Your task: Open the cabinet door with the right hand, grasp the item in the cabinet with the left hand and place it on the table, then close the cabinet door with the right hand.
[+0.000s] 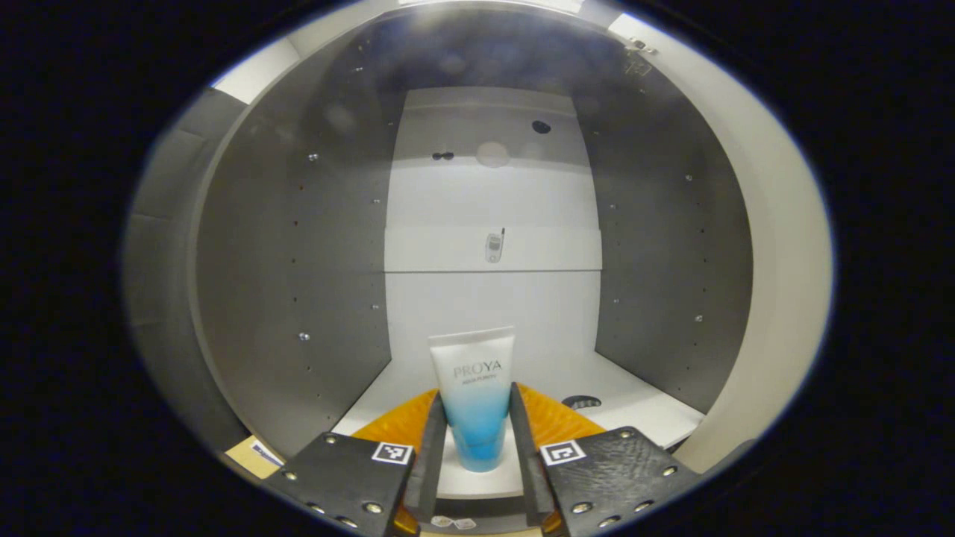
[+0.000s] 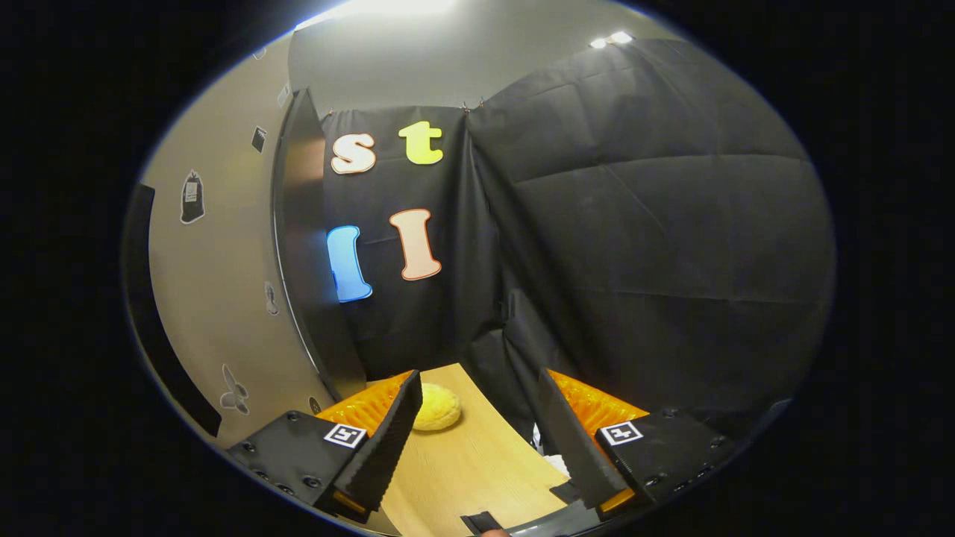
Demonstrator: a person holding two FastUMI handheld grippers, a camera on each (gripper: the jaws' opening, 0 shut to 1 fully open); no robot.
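Both fingers of left gripper pinch tube | right gripper spread

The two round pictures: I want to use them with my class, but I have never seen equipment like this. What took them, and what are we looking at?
A person holds a two-finger gripper in each hand, and a fisheye camera rides on each, looking along its fingers.

The left gripper view looks into an open cabinet. The left gripper has its fingers on either side of a white-and-blue cosmetic tube standing on the cabinet floor; they sit close against it, but I cannot tell whether they press.

The right gripper view shows the right gripper, open and empty, above a wooden table. A round yellow object lies on the table. The open cabinet door stands to the left.
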